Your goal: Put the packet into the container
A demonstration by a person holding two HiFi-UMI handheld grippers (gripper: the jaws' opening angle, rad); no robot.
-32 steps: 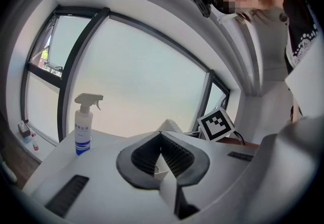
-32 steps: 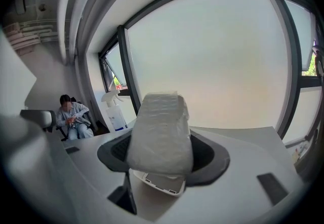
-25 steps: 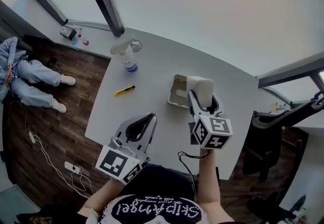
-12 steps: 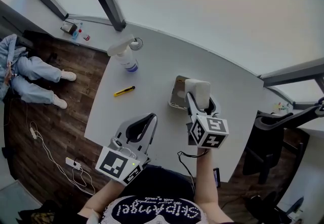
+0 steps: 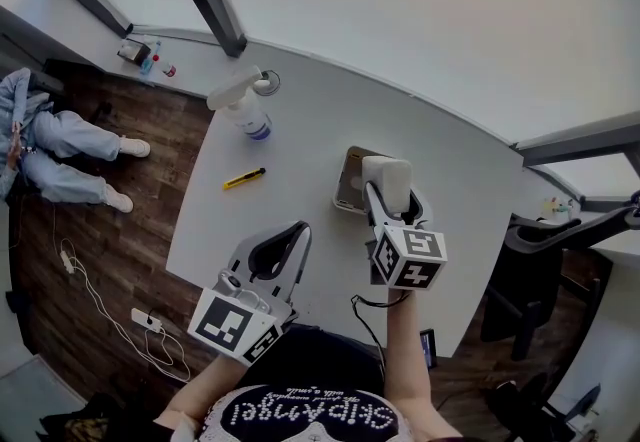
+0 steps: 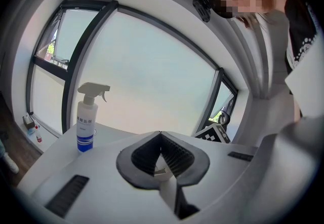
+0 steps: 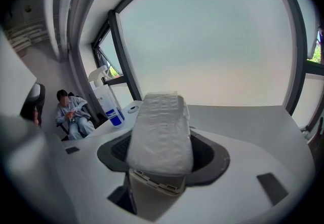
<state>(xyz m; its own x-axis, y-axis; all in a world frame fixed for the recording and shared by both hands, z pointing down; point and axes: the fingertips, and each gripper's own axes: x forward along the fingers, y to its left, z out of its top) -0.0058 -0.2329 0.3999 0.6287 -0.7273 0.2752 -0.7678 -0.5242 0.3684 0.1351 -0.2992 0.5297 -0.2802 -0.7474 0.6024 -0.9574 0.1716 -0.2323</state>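
Note:
A white plastic packet [image 5: 388,177] stands upright between the jaws of my right gripper [image 5: 393,202], which is shut on it. In the right gripper view the packet [image 7: 161,132] fills the gap between the dark pads. Just below and behind it is the small white open container [image 5: 349,188], whose rim [image 7: 152,183] shows under the packet's lower end. Whether the packet touches the container I cannot tell. My left gripper [image 5: 300,229] hovers near the table's front edge with its jaws [image 6: 160,135] shut and nothing in them.
A spray bottle [image 5: 247,107] and a small round cap [image 5: 264,82] stand at the grey table's [image 5: 300,155] far left corner. A yellow cutter [image 5: 245,179] lies left of the container. A black chair [image 5: 535,265] is at the right. A person [image 5: 50,145] sits by the window at the left.
My right gripper has sunk with the packet, closer to the container. The left gripper has stayed where it was.

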